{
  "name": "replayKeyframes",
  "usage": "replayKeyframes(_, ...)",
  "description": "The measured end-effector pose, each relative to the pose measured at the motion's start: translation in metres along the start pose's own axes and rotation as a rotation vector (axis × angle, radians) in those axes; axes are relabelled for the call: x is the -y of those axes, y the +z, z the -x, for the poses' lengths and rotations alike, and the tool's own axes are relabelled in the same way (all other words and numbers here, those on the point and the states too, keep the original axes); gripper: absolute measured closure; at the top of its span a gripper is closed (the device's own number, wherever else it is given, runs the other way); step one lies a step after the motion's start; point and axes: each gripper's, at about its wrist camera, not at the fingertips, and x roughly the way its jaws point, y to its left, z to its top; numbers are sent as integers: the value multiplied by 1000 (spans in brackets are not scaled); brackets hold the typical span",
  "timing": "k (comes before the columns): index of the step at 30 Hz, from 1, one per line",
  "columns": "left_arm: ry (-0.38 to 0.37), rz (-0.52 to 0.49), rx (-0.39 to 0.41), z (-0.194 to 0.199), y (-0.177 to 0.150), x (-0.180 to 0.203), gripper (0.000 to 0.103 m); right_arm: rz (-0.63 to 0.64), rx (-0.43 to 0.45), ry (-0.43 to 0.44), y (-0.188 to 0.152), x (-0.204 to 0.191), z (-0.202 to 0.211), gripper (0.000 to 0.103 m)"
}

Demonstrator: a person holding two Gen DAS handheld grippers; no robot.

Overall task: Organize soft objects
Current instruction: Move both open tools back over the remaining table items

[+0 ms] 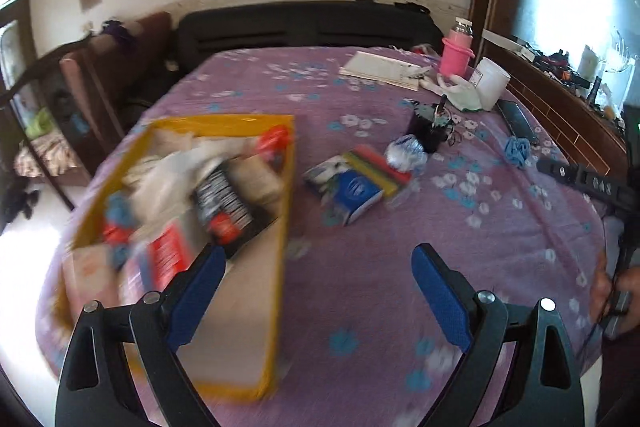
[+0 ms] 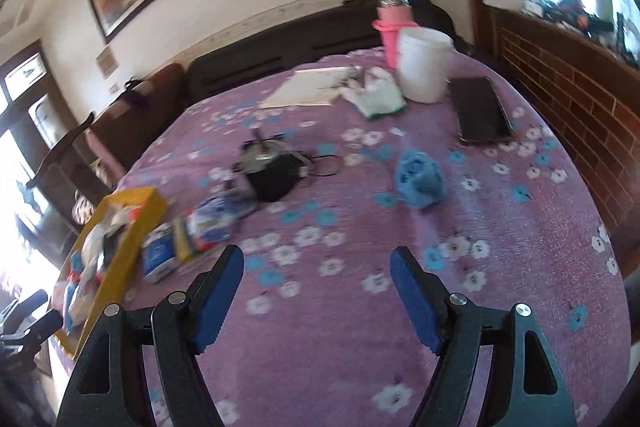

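Ahead of the right gripper [image 2: 316, 267], whose jaws stand spread with nothing between them, a crumpled blue soft cloth [image 2: 419, 181] lies on the purple bed cover [image 2: 500, 247], a rounded bundle with no clear long axis. Left gripper [image 1: 318, 267] jaws are spread and empty too. Beside its left jaw sits the yellow box [image 1: 286, 187] (blurred), crowded with cloths and packets, long side running away from the jaws.

My left gripper [image 1: 318, 269] and right gripper [image 2: 317, 273] look alike: glossy black plastic arms, textured blue pads [image 2: 219, 301] on the fingers (silver round screws at the joints), triangular cut-outs lower down
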Motion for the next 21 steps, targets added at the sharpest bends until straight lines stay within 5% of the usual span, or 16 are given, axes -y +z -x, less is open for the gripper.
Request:
replayKeyframes(10,-52,-8,-112,-141,95,36,9,-72,45,-40,9,37,-29,23)
replayKeyframes(16,-109,51,-258,-204,106,55,10,-72,20,-37,5,41,-39,23)
replayKeyframes(21,-246,-62,-341,-188,70,89,38,4,41,-68,1,28,-35,23)
